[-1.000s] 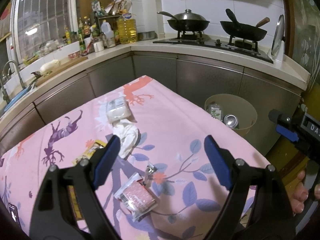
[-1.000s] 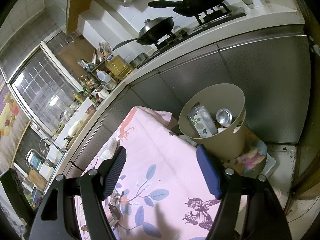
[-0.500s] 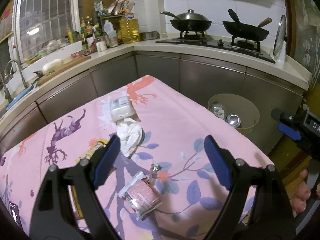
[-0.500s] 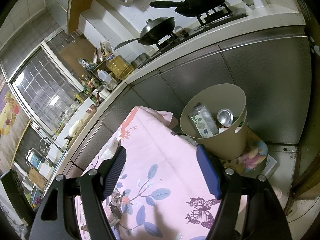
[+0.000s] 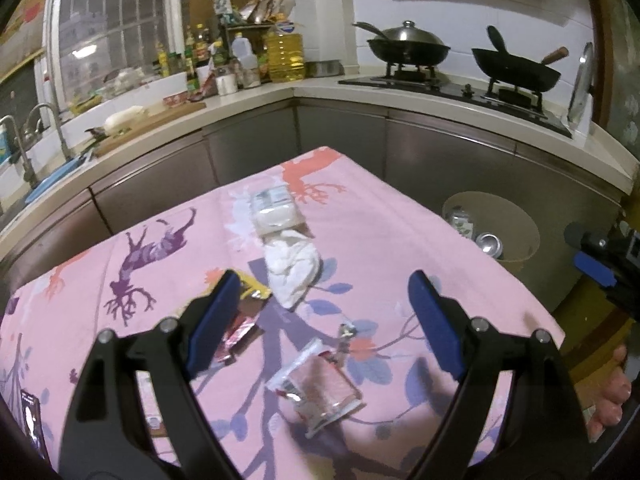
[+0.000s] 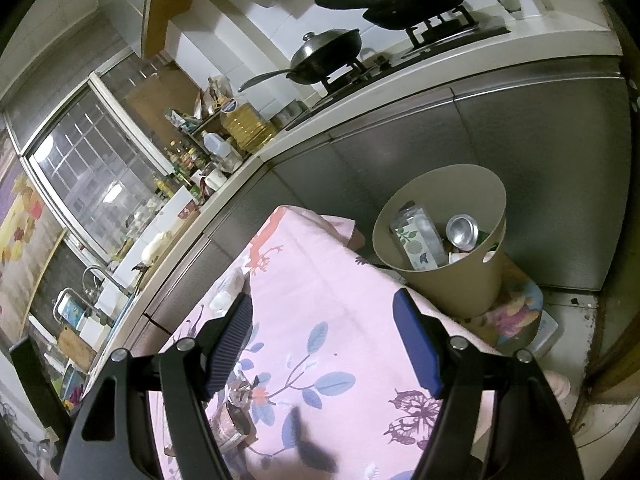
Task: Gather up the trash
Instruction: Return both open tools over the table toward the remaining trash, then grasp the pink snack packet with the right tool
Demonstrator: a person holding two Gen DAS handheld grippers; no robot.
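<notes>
Trash lies scattered on the pink flowered tablecloth [image 5: 372,236]. A clear red-tinted wrapper [image 5: 316,390] rests nearest, below and between the fingers of my left gripper [image 5: 324,320], which is open and holds nothing. Farther off are a crumpled white tissue [image 5: 292,266], a white packet [image 5: 274,210], a yellow and red wrapper [image 5: 244,316] partly behind the left finger, and a small foil scrap [image 5: 345,334]. A beige bin [image 6: 444,240] stands on the floor past the table's right edge, with a bottle and a can inside. My right gripper [image 6: 324,340] hovers open and empty over the table's corner near the bin.
The kitchen counter [image 5: 248,108] wraps around behind the table with bottles, a sink tap [image 5: 44,120] and two woks on the stove [image 5: 452,84]. The right gripper's blue pad [image 5: 592,272] and a person's hand [image 5: 612,400] show at the right edge of the left wrist view.
The left gripper has shifted across the table, so the tissue and wrappers now sit more to the right in its view. The right gripper's view is nearly the same.
</notes>
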